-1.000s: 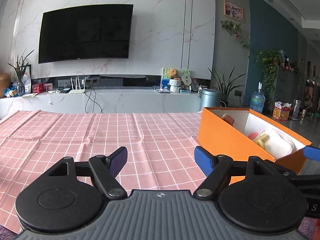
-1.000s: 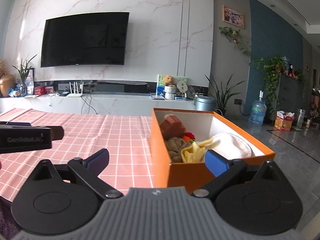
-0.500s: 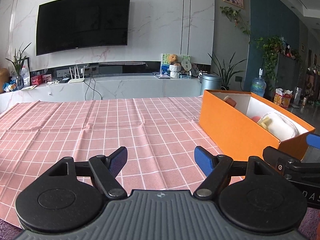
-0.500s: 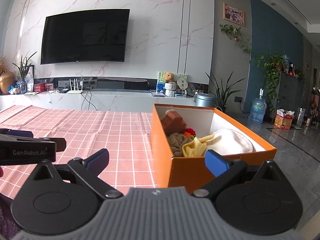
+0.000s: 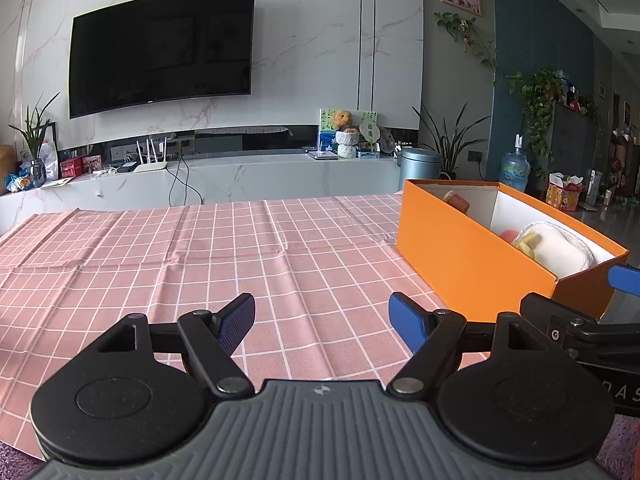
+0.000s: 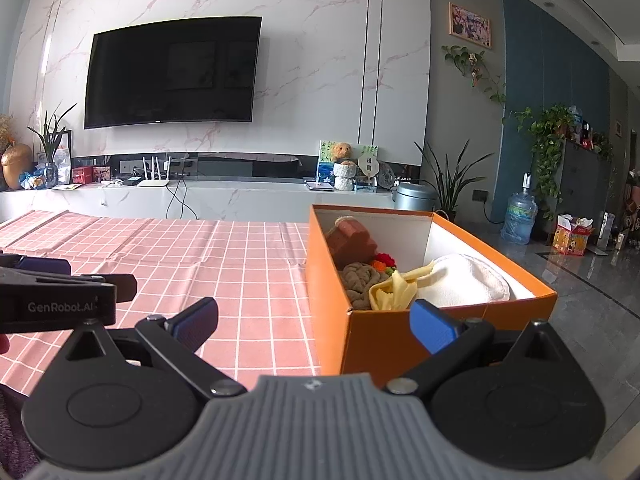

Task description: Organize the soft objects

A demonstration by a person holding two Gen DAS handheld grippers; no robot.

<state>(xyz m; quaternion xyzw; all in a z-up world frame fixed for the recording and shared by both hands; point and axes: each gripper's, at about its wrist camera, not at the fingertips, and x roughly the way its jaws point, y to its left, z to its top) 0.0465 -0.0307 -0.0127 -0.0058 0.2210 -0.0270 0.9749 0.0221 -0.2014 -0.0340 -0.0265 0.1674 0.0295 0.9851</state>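
Soft things sit packed in the orange box (image 6: 400,336) at the worktop's right edge; both pairs of fingers are apart and empty.

Your left gripper (image 5: 322,318) hovers over bare pink cloth (image 5: 200,264), your right gripper (image 6: 314,322) faces the box's near end. The white pad (image 6: 468,280), yellow cloth (image 6: 394,292) and knitted brown bundle (image 6: 360,280) look light and squashy: pinch a raised fold, not a flat face.

wall TV (image 6: 172,72) | teddy bear (image 6: 341,151) on console | grey bin (image 5: 419,164) | water jug (image 6: 519,220) on floor | pink checked tablecloth (image 5: 200,256)
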